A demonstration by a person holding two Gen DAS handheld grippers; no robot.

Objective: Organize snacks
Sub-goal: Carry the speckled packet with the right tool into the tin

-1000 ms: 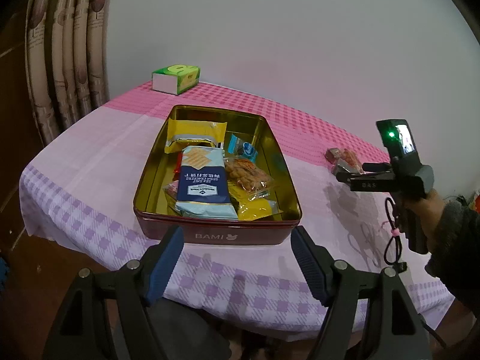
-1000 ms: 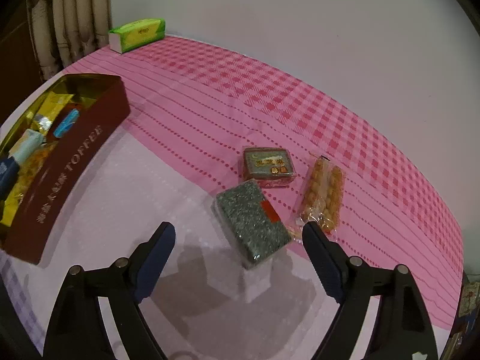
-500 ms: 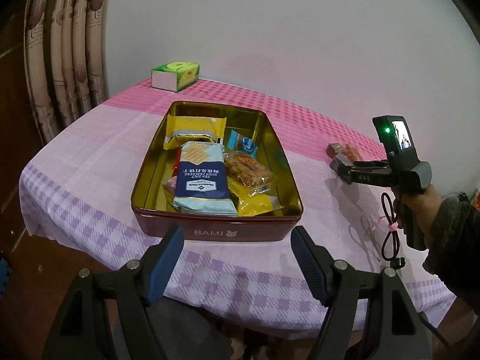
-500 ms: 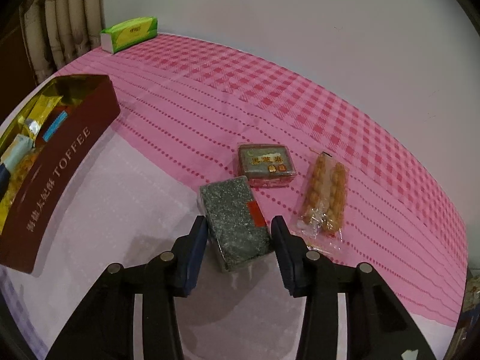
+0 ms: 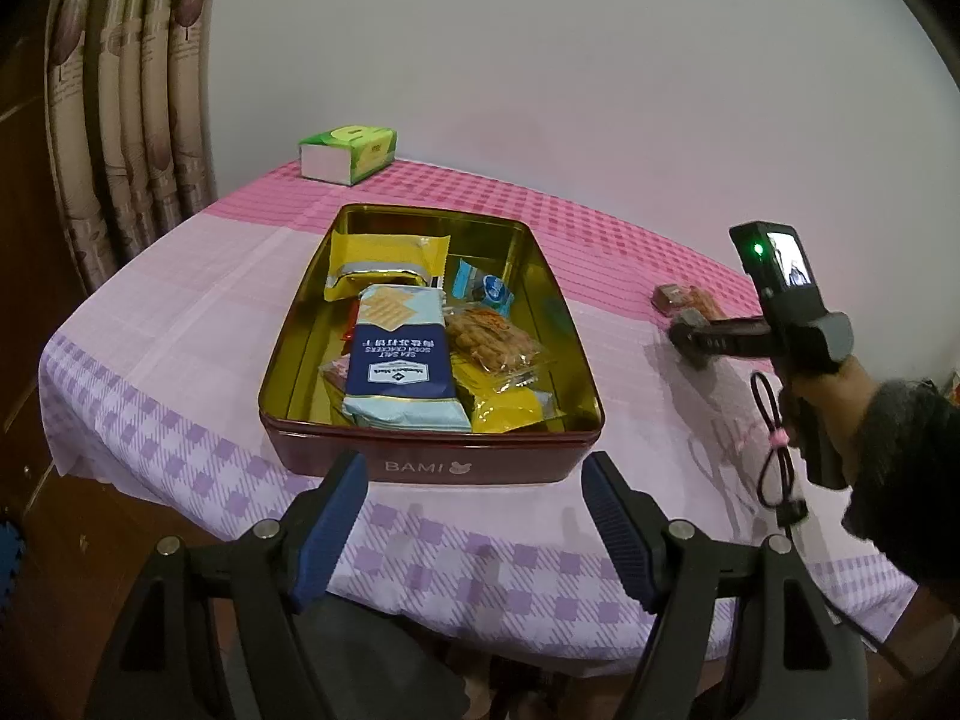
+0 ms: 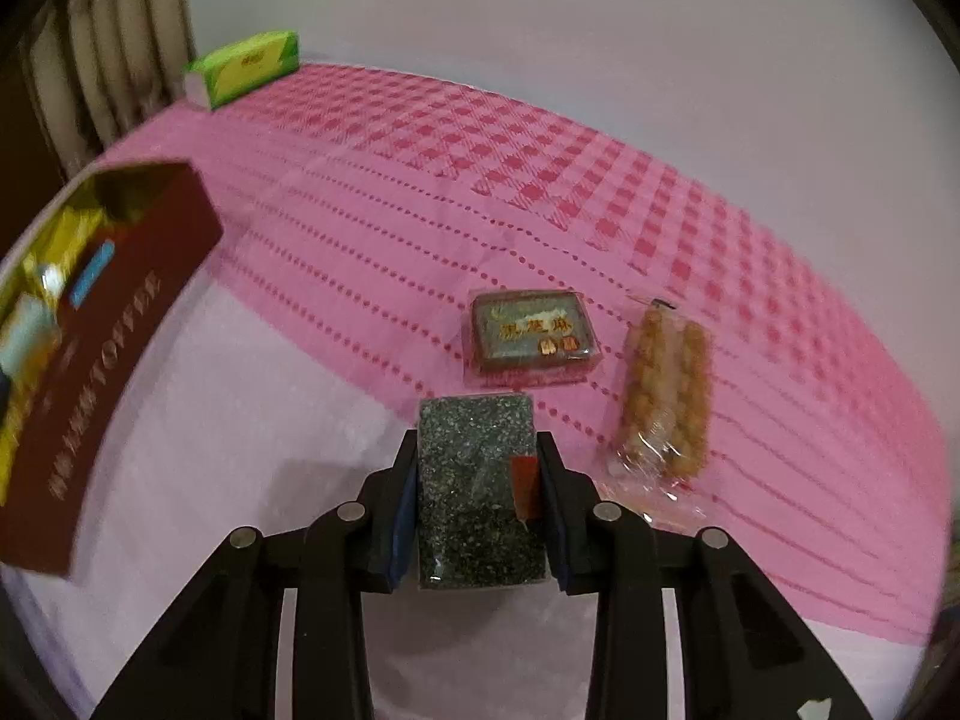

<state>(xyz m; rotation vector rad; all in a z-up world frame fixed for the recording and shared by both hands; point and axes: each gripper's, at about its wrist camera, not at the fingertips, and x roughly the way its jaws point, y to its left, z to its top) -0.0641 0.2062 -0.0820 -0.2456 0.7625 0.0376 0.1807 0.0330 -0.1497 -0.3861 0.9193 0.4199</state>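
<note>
My right gripper (image 6: 480, 510) is shut on a dark speckled snack block (image 6: 474, 468) with a red sticker, its pads pressing both long sides. Just beyond it on the pink cloth lie a brown boxed snack (image 6: 531, 330) and a clear bag of golden fried sticks (image 6: 666, 396). The dark red tin (image 5: 432, 456) holds several packets, among them a blue cracker pack (image 5: 399, 360) and a yellow packet (image 5: 384, 264). My left gripper (image 5: 474, 522) hangs open at the tin's near wall, holding nothing. In the left wrist view the right gripper (image 5: 690, 342) sits right of the tin.
A green tissue box (image 5: 348, 153) stands at the far corner of the table by the curtain (image 5: 120, 120). The tin's side (image 6: 108, 360) appears at the left of the right wrist view. The table edge runs just in front of my left gripper. A sleeved hand (image 5: 864, 414) holds the right gripper.
My right gripper has closed from wide open onto the speckled block, which now lies straight between the fingers. The left gripper has not moved.
</note>
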